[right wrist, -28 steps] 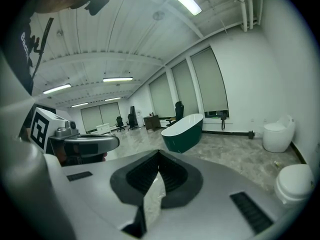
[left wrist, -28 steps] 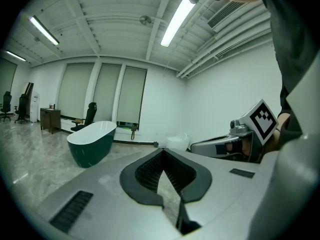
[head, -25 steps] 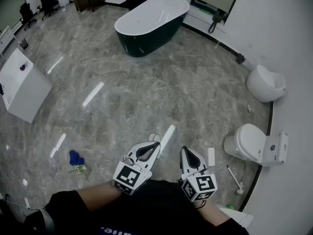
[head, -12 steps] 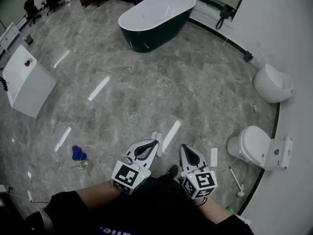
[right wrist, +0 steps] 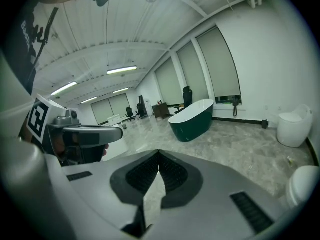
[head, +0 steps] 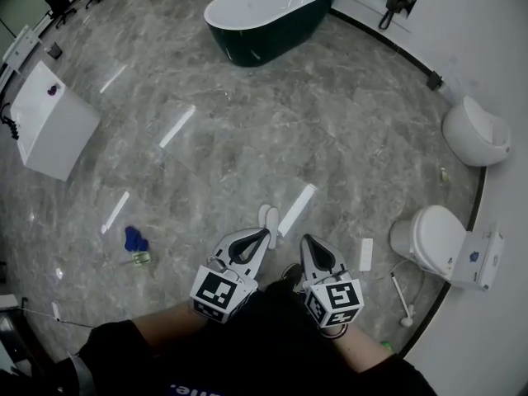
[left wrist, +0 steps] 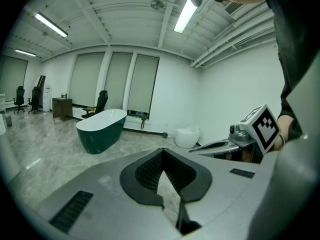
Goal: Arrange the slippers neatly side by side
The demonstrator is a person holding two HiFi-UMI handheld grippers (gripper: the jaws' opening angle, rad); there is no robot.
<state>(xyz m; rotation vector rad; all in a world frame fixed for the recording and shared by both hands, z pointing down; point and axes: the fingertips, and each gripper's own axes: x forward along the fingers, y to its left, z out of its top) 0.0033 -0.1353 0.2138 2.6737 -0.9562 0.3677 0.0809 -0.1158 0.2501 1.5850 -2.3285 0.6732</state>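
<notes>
In the head view two pale slippers (head: 268, 216) lie close together on the grey marble floor, just beyond my left gripper's tip. Whether they touch is too small to tell. A small blue object (head: 132, 239) lies on the floor further left; I cannot tell what it is. My left gripper (head: 264, 233) and right gripper (head: 305, 239) are held side by side low in the view, above the floor, both shut with nothing in them. In the left gripper view its jaws (left wrist: 162, 150) meet at the tips. The right gripper (right wrist: 158, 152) is also empty in its own view.
A dark green bathtub (head: 272, 15) stands far ahead. A toilet (head: 429, 238) and a second white fixture (head: 474, 130) line the right wall. A white cabinet (head: 49, 126) stands at the left. A toilet brush (head: 400, 299) lies near the toilet.
The view has shifted forward over the floor, so the bathtub sits higher in the picture. The pale slippers now lie a little further beyond the left gripper's tip. Both grippers stay shut.
</notes>
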